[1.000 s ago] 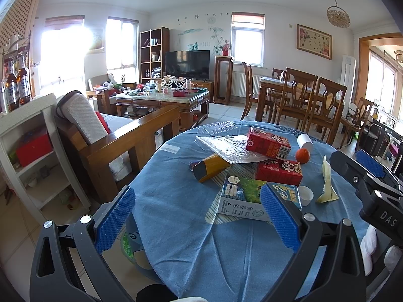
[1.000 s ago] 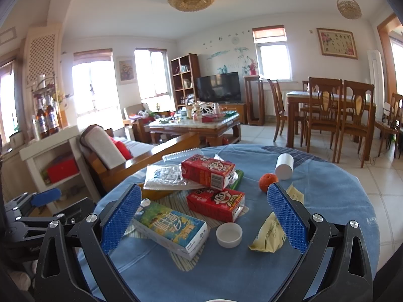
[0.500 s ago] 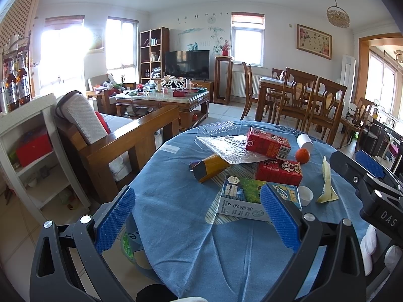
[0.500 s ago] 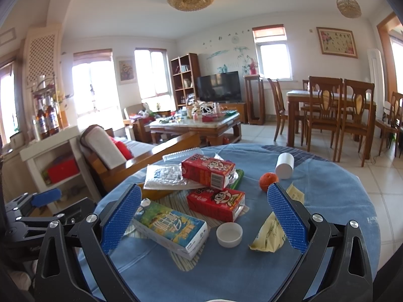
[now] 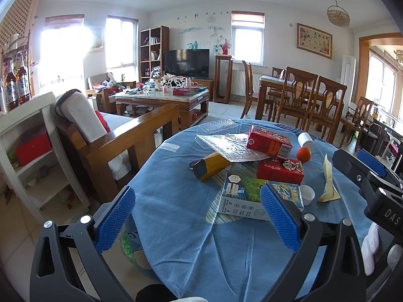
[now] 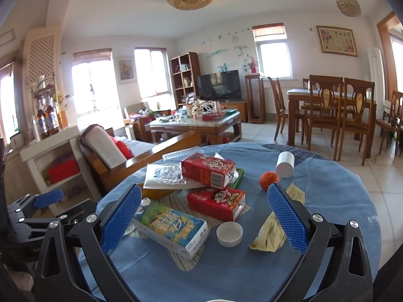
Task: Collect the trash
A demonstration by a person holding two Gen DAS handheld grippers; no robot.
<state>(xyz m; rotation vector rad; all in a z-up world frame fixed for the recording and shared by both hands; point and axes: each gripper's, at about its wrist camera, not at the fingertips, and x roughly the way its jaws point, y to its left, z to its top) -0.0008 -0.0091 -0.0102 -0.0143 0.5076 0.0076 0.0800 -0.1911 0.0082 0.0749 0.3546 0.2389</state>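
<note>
Trash lies on a round table with a blue cloth (image 5: pixel 181 226) (image 6: pixel 327 196). Two red drink cartons (image 5: pixel 268 142) (image 6: pixel 207 170) (image 6: pixel 216 202) are stacked by a blue-green milk carton (image 5: pixel 241 195) (image 6: pixel 173 227), a clear plastic tray (image 5: pixel 221 141), a yellow-brown carton (image 5: pixel 210 166), a small white cup (image 6: pixel 229 234), a yellow wrapper (image 6: pixel 270 234) (image 5: pixel 327 183), a white paper cup (image 6: pixel 285 167) and an orange (image 6: pixel 269 180) (image 5: pixel 303 154). My left gripper (image 5: pixel 197 224) is open, near the table's front-left. My right gripper (image 6: pixel 204 217) is open, short of the white cup.
A wooden sofa (image 5: pixel 131 138) stands left of the table, with a white shelf (image 5: pixel 37 156) beside it. Beyond are a coffee table (image 5: pixel 163 98), a television and a dining set with chairs (image 5: pixel 302 100). A bag with a cartoon print (image 5: pixel 131 246) hangs under the table's left edge.
</note>
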